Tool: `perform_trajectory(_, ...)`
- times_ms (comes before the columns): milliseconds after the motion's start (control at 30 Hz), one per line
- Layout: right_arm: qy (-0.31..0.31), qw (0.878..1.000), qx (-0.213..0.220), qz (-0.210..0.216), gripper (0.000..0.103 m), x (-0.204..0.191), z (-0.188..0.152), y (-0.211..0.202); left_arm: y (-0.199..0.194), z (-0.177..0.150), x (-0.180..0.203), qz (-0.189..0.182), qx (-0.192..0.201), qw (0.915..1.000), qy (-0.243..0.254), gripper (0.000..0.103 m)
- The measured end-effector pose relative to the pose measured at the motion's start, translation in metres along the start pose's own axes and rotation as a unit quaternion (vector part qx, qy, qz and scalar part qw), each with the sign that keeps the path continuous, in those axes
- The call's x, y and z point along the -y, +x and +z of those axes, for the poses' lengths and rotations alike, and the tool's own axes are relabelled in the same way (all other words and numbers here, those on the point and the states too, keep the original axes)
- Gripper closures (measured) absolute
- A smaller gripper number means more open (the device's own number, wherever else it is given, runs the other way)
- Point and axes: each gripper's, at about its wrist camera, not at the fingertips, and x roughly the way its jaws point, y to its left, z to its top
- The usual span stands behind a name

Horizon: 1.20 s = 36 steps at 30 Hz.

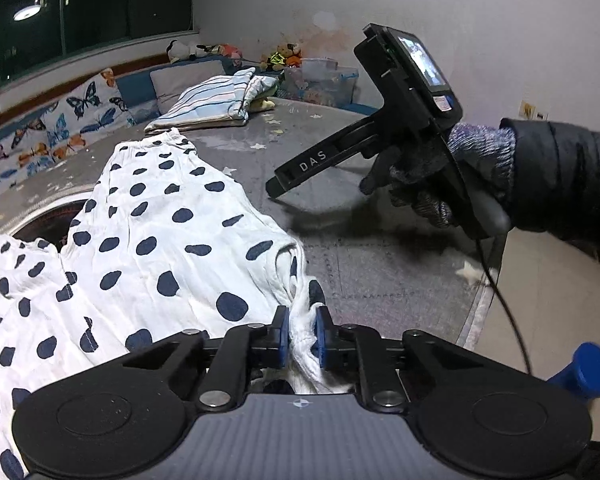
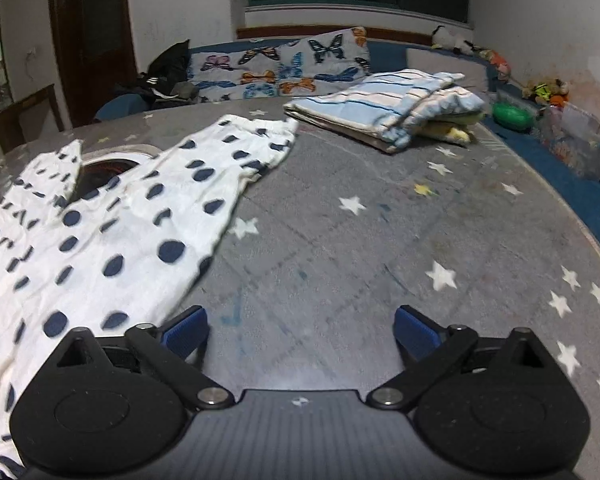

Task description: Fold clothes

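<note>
At the bottom centre of my left view, I am pinching a bunched corner of the polka-dot garment (image 1: 152,240) between my left tongs (image 1: 303,338), the blue pads (image 1: 283,332) pressed hard onto the white cloth. I am holding that corner, I judge, so I can lift and carry it over to make a fold. The rest of the garment is spreading away to the left of the frame, lying flat on the grey star-patterned mat (image 1: 380,276), with its gathered end reaching toward the upper left.

My right tongs (image 2: 300,332) are standing spread wide at the bottom of the right view, with nothing between the pads and only bare mat under them; the garment's edge is lying just beside the left pad (image 2: 186,330). I take it I am bringing them in for a second corner. In the left view the same tool is showing at centre right in my gloved hand (image 1: 416,184), tilted down toward the mat.

Further out, in the upper middle, a folded striped cloth (image 2: 384,112) is sitting well apart from the garment, probably set aside as done. Butterfly-print cushions (image 2: 280,64) are lining the back.

The right tool's arm is bearing the white letters "DAS" (image 1: 313,161); its small screen (image 1: 422,62) is too blurred to read.
</note>
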Motion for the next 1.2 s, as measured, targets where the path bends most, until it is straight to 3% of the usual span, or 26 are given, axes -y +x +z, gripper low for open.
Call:
perform_trajectory(167,0.006,0.999,0.007,0.039,0.017,-0.008,0.033,0.014,-0.008,0.007,-0.014,-0.020,0.011,0.9990,-0.037,0.090)
perform_trajectory(400,0.030,0.996,0.011,0.086,0.038,-0.015,0.093,0.060,-0.019,0.016,-0.037,-0.036,0.026,0.9949,-0.090,0.090)
perform_trajectory(467,0.035,0.996,0.014,0.085,0.040,-0.015,0.110,0.077,-0.023,0.018,-0.041,-0.040,0.032,0.9935,-0.102,0.090)
perform_trajectory(600,0.051,0.996,0.005,0.079,0.056,-0.011,0.137,0.113,-0.027,0.020,-0.047,-0.046,0.037,0.9912,-0.119,0.090)
perform_trajectory(800,0.059,0.997,-0.003,0.055,0.063,-0.007,0.158,0.151,-0.029,0.022,-0.055,-0.050,0.042,0.9887,-0.135,0.090)
perform_trajectory(933,0.059,0.997,-0.013,0.050,0.079,-0.006,0.161,0.164,-0.031,0.021,-0.059,-0.053,0.046,0.9868,-0.146,0.091)
perform_trajectory(1000,0.054,0.997,-0.017,0.045,0.095,-0.007,0.160,0.167,-0.032,0.019,-0.060,-0.055,0.046,0.9858,-0.152,0.090)
perform_trajectory(1067,0.053,0.998,-0.012,0.036,0.101,-0.007,0.160,0.166,-0.034,0.017,-0.061,-0.056,0.048,0.9850,-0.156,0.090)
perform_trajectory(1200,0.055,0.998,0.002,0.023,0.102,-0.007,0.165,0.160,-0.041,0.014,-0.062,-0.055,0.055,0.9833,-0.164,0.091)
